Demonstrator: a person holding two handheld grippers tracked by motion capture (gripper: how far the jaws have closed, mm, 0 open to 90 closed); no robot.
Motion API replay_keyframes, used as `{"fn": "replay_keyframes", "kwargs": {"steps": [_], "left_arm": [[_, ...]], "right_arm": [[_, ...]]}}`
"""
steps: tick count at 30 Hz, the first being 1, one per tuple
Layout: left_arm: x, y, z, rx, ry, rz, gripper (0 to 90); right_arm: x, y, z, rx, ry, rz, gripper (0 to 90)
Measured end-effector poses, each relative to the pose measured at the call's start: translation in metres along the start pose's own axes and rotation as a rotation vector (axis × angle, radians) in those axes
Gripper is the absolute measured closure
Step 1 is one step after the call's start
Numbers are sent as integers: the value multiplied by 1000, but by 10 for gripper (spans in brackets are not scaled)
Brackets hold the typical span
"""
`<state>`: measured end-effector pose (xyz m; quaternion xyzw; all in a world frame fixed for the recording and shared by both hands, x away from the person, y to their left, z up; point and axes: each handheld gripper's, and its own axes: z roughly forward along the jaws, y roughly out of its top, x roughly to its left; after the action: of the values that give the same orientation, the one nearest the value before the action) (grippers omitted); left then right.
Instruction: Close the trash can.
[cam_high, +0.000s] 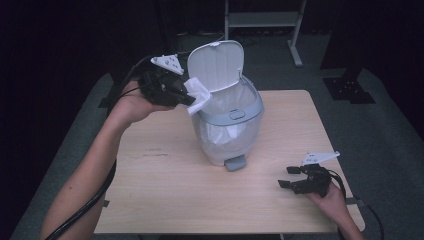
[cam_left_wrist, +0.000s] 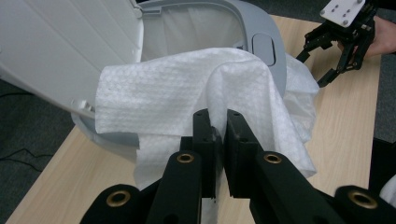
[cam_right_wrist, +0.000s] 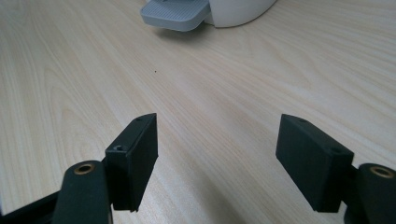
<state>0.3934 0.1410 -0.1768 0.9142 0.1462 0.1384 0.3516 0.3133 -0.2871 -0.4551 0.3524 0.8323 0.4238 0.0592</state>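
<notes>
A small white pedal bin (cam_high: 227, 117) stands in the middle of the table with its lid (cam_high: 216, 65) raised and a clear liner inside. My left gripper (cam_high: 189, 100) is at the bin's left rim, shut on a white paper towel (cam_high: 199, 96). In the left gripper view the towel (cam_left_wrist: 187, 98) drapes over the bin's grey rim (cam_left_wrist: 261, 28), pinched between the black fingers (cam_left_wrist: 205, 140). My right gripper (cam_high: 291, 177) rests low at the table's front right, open, with bare wood between its fingers (cam_right_wrist: 135, 158). The bin's grey pedal (cam_right_wrist: 176, 14) lies ahead of it.
The light wooden table (cam_high: 165, 175) has free room in front of and left of the bin. Its right edge is close behind my right hand. A metal stand (cam_high: 262, 20) is on the dark floor beyond the table.
</notes>
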Motion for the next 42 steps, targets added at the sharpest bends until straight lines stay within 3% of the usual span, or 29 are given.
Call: {"fn": "replay_keyframes", "kwargs": {"steps": [20, 42], "left_arm": [[9, 24, 25, 27, -25, 31, 837], [27, 40, 61, 62, -53, 12, 829]], "right_arm": [[0, -2, -2, -2, -2, 11, 284], [-2, -2, -4, -17, 5, 17, 284]]}}
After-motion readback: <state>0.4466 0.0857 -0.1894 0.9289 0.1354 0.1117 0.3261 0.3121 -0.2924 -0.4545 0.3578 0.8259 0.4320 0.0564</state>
